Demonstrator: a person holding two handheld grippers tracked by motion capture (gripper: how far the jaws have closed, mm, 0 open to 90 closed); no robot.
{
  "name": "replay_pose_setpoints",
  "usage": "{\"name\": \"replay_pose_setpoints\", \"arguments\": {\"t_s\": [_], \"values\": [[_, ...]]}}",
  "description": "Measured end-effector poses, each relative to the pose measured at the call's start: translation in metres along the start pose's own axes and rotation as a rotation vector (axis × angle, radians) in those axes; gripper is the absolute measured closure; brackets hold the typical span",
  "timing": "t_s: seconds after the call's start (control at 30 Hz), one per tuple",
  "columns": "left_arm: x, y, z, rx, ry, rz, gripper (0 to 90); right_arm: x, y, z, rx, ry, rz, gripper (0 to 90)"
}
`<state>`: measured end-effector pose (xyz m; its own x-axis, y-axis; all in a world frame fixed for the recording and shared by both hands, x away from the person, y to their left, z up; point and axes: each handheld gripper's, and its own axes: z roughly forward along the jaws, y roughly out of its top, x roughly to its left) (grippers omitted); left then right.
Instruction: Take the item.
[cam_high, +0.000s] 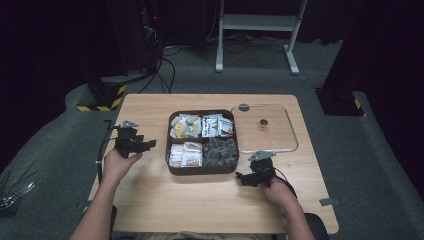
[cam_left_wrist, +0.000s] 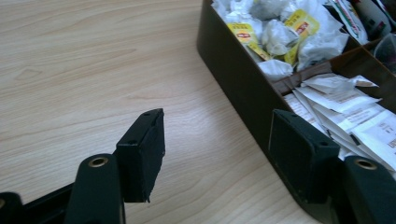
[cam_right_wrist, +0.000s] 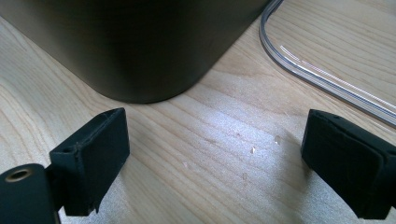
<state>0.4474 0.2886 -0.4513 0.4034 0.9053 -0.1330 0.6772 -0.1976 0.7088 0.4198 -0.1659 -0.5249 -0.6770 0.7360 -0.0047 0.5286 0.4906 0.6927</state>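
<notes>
Brown box (cam_high: 202, 170) w/ yellow-label sachets (cam_left_wrist: 299, 23), text unreadable; left tool (cam_left_wrist: 215, 154) & right tool (cam_right_wrist: 215, 163) both agape, empty.

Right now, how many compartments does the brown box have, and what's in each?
4. In the brown box: far left, yellow-tagged tea bags; far right, white printed sachets; near left, pale paper packets; near right, dark wrapped pieces. None seem hidden.
</notes>
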Motion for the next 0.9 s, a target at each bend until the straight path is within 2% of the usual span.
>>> {"name": "replay_pose_setpoints", "arguments": {"t_s": [0.2, 0.37, 0.57, 0.9], "values": [[-0.010, 0.006, 0.003, -0.003, -0.022, 0.022, 38.0, 0.000, 0.000, 0.000, 0.001, -0.001, -0.003, 7.8], [-0.018, 0.007, 0.004, 0.004, -0.037, 0.056, 38.5, 0.000, 0.000, 0.000, 0.002, -0.002, 0.001, 7.7], [-0.027, 0.011, 0.005, -0.014, -0.067, 0.069, 39.7, 0.000, 0.000, 0.000, 0.001, -0.001, -0.001, 7.8], [-0.043, 0.018, 0.012, -0.017, -0.093, 0.139, 42.0, 0.000, 0.000, 0.000, 0.000, -0.002, -0.004, 7.8]]}}
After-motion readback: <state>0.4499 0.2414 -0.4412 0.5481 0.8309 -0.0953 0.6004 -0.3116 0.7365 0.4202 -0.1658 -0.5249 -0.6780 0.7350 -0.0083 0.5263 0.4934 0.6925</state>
